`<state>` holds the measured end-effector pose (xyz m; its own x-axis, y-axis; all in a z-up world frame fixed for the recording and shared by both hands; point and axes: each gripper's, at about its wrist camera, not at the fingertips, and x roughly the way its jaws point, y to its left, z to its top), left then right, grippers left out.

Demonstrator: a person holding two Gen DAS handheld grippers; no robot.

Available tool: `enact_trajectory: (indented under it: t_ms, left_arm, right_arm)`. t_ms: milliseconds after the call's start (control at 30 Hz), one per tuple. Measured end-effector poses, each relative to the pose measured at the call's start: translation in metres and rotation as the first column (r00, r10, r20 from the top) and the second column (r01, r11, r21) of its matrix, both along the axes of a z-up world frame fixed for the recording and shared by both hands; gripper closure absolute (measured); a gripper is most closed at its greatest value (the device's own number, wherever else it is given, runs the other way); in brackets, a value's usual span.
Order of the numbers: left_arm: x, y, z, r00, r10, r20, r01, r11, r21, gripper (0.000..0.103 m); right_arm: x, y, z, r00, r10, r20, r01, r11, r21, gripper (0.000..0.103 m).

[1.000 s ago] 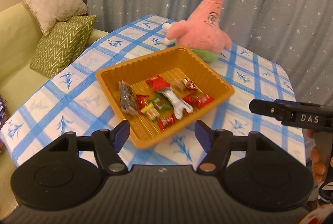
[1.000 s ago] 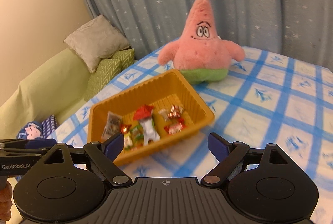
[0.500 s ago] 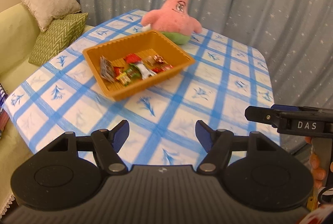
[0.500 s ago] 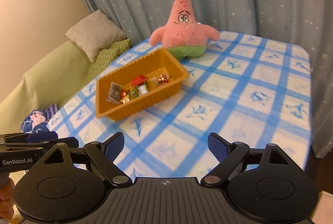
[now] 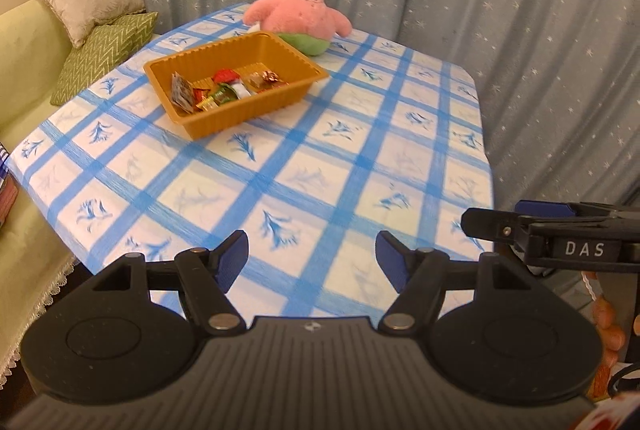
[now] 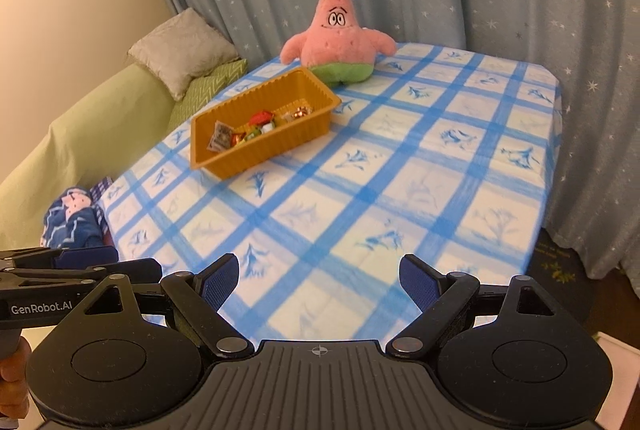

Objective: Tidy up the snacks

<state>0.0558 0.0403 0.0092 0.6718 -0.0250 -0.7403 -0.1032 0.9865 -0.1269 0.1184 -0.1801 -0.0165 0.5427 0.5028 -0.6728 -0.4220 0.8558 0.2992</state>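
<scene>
left gripper (image 5: 312,256) with blue pads spread wide, nothing between them; right gripper (image 6: 319,282) likewise spread and empty. both hang over the near edge of the blue-and-white checked tablecloth (image 5: 360,158), well apart from the work. the orange ribbed plastic tray (image 5: 192,122) sits at about 11 o'clock from either gripper, far across the cloth, just in front of the pink star-shaped plush toy (image 5: 302,10), which is near or touching its far rim; cannot tell which. tray's long axis runs from 8 toward 2 o'clock in the left view. the wrapped snacks (image 5: 220,90), red, green and silver foil, all lie inside the tray; none seen loose on the cloth. judgement: left gripper is a little nearer the tray; sorting looks complete or nearly so. legible writing: "das" on the right gripper's body in the left view, "genrobot.ai" on the left gripper's body in the right view. snack brands too small to read.
</scene>
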Motion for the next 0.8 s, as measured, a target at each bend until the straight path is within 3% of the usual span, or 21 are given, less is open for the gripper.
enact_trajectory:
  t_ms: [367, 800]
  left_arm:
    - [-0.028, -0.023, -0.004, 1.0, -0.017, -0.027, 0.017, 1.0, 0.006, 0.035]
    - [-0.035, -0.025, -0.007, 0.999, -0.024, -0.038, 0.024, 1.0, 0.008, 0.034]
  right_arm:
    - [-0.033, -0.015, -0.005, 1.0, 0.01, -0.017, -0.01, 0.999, -0.035, 0.016]
    - [-0.041, -0.014, -0.01, 0.999, 0.018, -0.028, -0.02, 0.999, -0.049, 0.016]
